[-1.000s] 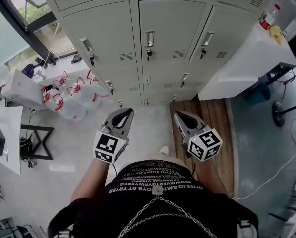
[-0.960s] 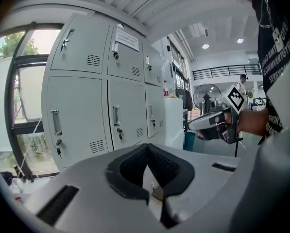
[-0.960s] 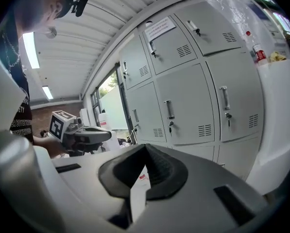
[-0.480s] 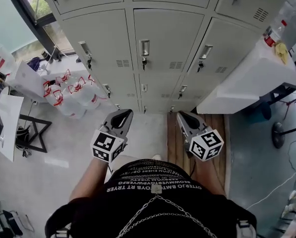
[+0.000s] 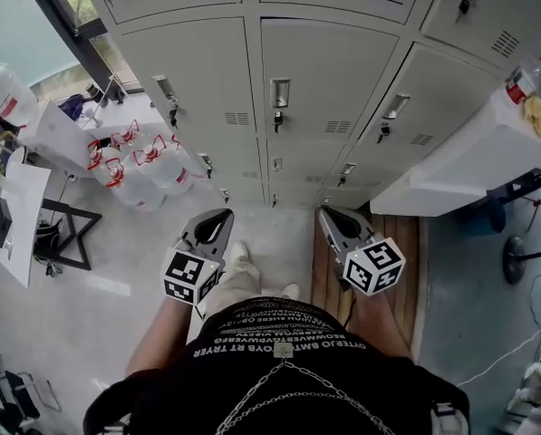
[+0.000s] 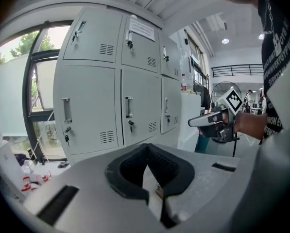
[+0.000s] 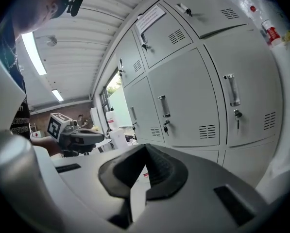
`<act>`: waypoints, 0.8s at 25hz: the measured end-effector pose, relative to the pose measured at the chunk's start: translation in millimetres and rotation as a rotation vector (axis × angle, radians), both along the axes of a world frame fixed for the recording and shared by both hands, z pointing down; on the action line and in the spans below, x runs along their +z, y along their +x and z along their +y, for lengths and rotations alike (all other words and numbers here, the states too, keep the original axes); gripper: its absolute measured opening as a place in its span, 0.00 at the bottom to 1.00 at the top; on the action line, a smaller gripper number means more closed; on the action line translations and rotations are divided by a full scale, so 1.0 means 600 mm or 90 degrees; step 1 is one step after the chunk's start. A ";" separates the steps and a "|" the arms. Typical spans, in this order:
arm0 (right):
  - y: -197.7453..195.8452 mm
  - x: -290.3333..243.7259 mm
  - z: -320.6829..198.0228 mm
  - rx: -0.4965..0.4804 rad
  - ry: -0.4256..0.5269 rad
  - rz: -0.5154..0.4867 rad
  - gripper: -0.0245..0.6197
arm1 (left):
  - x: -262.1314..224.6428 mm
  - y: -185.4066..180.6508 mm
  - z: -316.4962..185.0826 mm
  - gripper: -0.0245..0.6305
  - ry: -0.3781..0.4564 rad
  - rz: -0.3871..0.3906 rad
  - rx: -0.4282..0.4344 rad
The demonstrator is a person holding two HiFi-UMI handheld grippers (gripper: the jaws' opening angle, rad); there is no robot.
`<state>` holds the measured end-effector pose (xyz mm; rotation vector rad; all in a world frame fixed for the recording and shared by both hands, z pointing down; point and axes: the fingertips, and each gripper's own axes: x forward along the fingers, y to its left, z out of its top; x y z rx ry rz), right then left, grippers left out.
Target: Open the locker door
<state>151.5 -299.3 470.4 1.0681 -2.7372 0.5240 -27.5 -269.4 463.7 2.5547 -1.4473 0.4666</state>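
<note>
Bottles [image 5: 143, 172]: on the floor at the left, near the lockers [image 5: 198, 71].
Left gripper [image 5: 222, 216]: clenched, nothing between its jaws; it points toward the lockers.
Locker door [image 5: 329, 75]: closed, in the middle column, with a key under the handle [image 5: 279, 92]; well apart from both grippers.
Right gripper [image 5: 330, 214]: clenched and empty, above the wooden boards [image 5: 324, 275].
Counter [image 5: 460, 166]: white, at the right, beside the lockers.

The lockers [image 5: 329, 71] stood ahead of the left tool [image 5: 221, 216] and right tool [image 5: 330, 215], well apart; water jugs [image 5: 148, 175] sat on the floor [image 5: 116, 261] left of the left tool, a tabletop [image 5: 469, 166] right of the right tool
</note>
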 end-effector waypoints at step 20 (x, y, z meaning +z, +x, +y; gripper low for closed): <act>-0.136 -0.048 -0.225 0.068 0.030 0.023 0.03 | -0.019 -0.079 -0.267 0.04 0.040 0.011 0.112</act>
